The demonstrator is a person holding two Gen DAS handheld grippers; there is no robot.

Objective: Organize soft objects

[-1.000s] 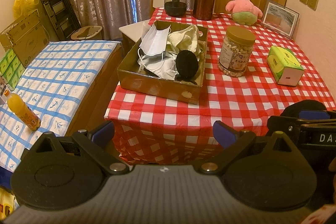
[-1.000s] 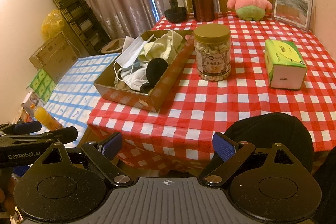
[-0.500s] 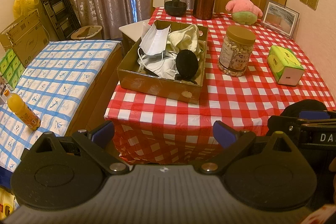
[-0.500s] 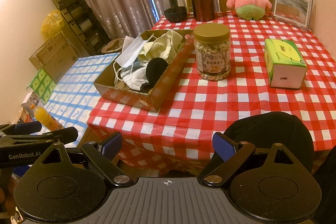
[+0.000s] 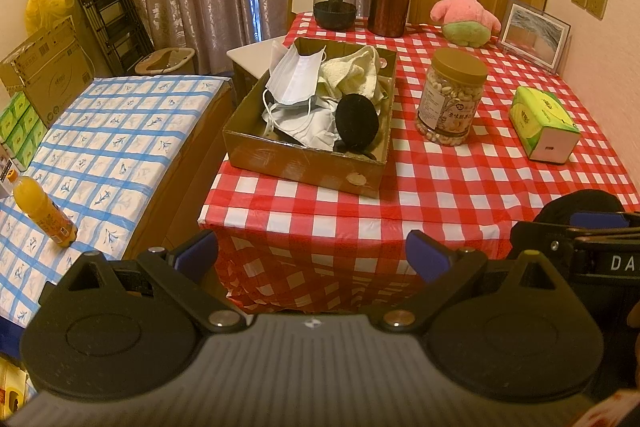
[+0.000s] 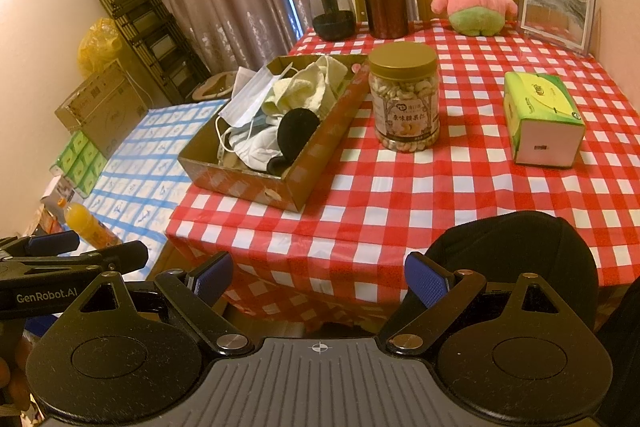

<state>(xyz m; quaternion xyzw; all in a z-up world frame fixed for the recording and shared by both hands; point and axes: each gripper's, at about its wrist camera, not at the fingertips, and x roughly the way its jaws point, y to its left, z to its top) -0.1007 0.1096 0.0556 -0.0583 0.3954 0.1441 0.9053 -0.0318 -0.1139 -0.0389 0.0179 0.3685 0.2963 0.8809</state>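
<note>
We list a bench [image 5: 460, 183] under a red-and-white checked cloth, seen from its near edge. Left tongs [image 5: 312, 255]: blue-padded tips wide apart, nothing between them, held off the front edge of the bench. Right tongs [image 6: 318, 277]: tips likewise wide apart and empty, also short of the bench edge; a black cap [image 6: 516, 247] lies on the near right corner, just past the right tip. Cardboard box [image 5: 304, 163]: open-topped, on the left part of the bench, holding the soft things in a heap, namely white face masks [image 5: 296, 79] toward the left wall, a pale yellow cloth [image 5: 352, 71] at the back, and a round black pad [image 5: 356, 121] leaning toward the near right corner. Jar of nuts [image 5: 450, 99]: upright, gold lid, just right of the box. Green tissue box [image 5: 544, 123]: further right, apart from the jar. Pink plush starfish [image 5: 466, 11]: upright at the far edge, beside a framed picture [image 5: 534, 35]. Dark glass jar [image 5: 334, 1] and brown canister [image 5: 390, 1]: side by side at the far left corner. To the left, a lower surface with a blue checked cover [image 5: 100, 131] carries an orange drink bottle [image 5: 42, 209].
</note>
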